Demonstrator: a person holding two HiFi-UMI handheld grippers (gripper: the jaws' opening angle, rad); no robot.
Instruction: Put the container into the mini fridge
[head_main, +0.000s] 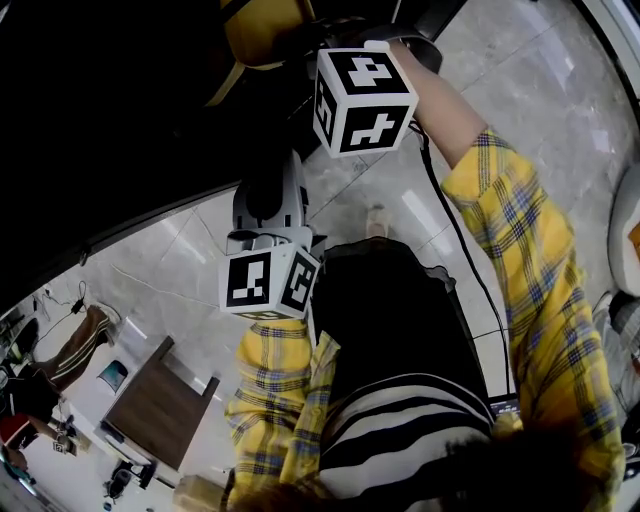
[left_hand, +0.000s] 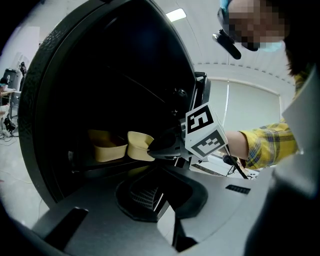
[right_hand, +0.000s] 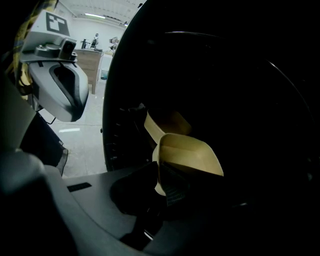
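A beige plastic container (right_hand: 192, 155) hangs just inside the dark mouth of the mini fridge (right_hand: 235, 75), tilted. My right gripper (right_hand: 167, 187) is shut on its near wall. The left gripper view shows the same container (left_hand: 140, 145) at the right gripper's tips (left_hand: 154, 148), next to a second beige container (left_hand: 106, 146) resting on the fridge shelf. In the head view the held container (head_main: 262, 30) shows at the top, beyond the right marker cube (head_main: 362, 98). My left gripper (left_hand: 150, 200) hangs outside the fridge, empty, jaws together.
The fridge's black rounded frame (left_hand: 37, 100) borders the opening. Below lies a pale marble floor (head_main: 520, 70). A brown wooden table (head_main: 155, 405) stands at lower left, with a chair (head_main: 85, 340) beside it. The person's shoe (head_main: 375, 222) is near the fridge.
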